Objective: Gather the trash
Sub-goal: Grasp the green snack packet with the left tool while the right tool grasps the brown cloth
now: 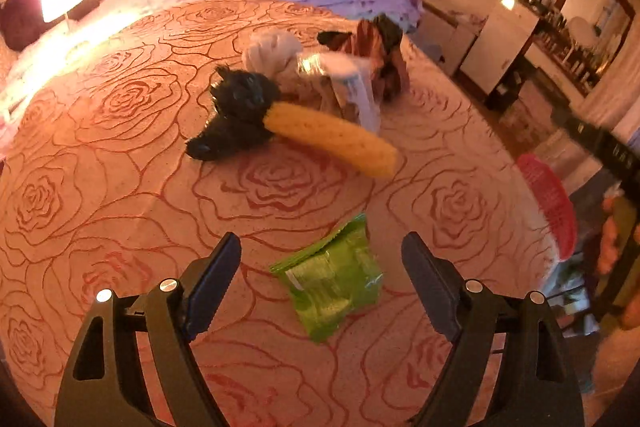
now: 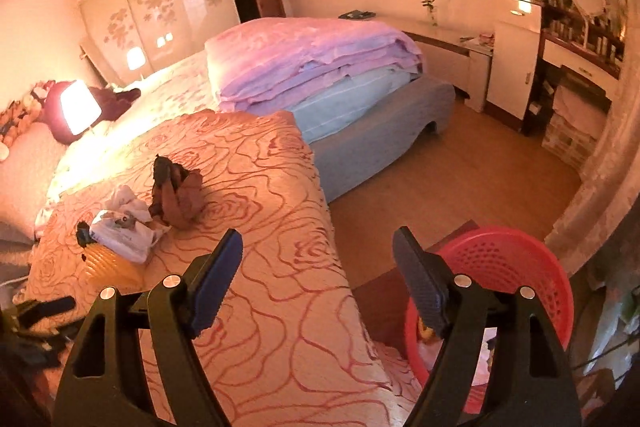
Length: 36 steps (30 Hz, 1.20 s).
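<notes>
A green wrapper [image 1: 334, 277] lies on the rose-patterned bedspread [image 1: 120, 167]. My left gripper [image 1: 322, 247] is open and hovers just above and before it, jaws to either side. Farther off lie a black crumpled bag [image 1: 240, 111], a yellow foam net [image 1: 334, 139], white plastic packaging [image 1: 356, 83], white tissue [image 1: 272, 49] and a brown wrapper [image 1: 372, 45]. My right gripper [image 2: 318, 245] is open and empty, over the bed's edge beside the red basket [image 2: 516, 267]. The trash pile also shows in the right wrist view [image 2: 132, 223].
The red basket [image 1: 552, 203] stands on the floor off the bed's right side, with some items inside. Folded pink and blue quilts [image 2: 316, 67] lie at the bed's far end. A lit lamp [image 2: 78, 111] stands left. A dresser [image 2: 576, 67] is at the far right.
</notes>
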Each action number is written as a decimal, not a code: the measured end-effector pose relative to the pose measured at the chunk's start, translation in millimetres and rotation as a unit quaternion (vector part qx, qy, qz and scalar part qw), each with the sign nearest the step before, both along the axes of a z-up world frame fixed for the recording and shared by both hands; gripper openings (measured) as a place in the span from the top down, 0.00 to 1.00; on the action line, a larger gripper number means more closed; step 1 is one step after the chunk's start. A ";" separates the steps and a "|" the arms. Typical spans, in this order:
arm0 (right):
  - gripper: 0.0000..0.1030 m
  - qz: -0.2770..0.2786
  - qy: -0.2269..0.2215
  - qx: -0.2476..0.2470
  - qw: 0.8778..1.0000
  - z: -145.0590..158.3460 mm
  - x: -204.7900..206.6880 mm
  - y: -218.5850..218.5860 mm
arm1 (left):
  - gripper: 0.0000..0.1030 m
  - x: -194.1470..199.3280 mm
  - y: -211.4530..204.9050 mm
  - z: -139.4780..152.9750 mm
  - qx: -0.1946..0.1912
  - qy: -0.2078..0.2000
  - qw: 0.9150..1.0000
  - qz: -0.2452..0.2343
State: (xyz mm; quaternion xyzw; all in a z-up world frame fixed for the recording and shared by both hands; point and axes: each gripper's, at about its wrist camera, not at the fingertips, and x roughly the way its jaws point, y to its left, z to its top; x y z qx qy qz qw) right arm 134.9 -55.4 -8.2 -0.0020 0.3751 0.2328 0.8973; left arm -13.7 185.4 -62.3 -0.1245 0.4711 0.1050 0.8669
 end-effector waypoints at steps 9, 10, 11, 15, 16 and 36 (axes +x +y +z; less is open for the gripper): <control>0.27 0.027 0.011 -0.021 0.999 -1.5 11.3 26.5 | 0.47 6.2 2.7 -14.5 0.007 0.006 1.000 -0.010; 0.27 0.030 0.012 -0.022 0.999 -1.8 12.4 30.0 | 0.56 5.3 3.9 -14.2 0.006 0.004 1.000 -0.010; 0.27 0.035 0.014 -0.023 0.999 -2.3 13.6 33.6 | 0.61 5.0 4.3 -13.9 0.008 0.004 1.000 -0.009; 0.27 0.065 0.025 -0.026 0.997 -6.0 20.8 56.4 | 0.68 0.2 11.1 -12.8 -0.008 0.002 1.000 -0.003; 0.27 0.074 0.027 -0.027 0.997 -6.3 22.5 62.2 | 0.69 -1.6 12.7 -11.9 -0.010 0.001 1.000 -0.001; 0.27 0.183 0.067 -0.056 0.979 -32.8 46.5 187.3 | 0.70 -21.0 66.3 21.5 0.001 -0.054 0.996 0.071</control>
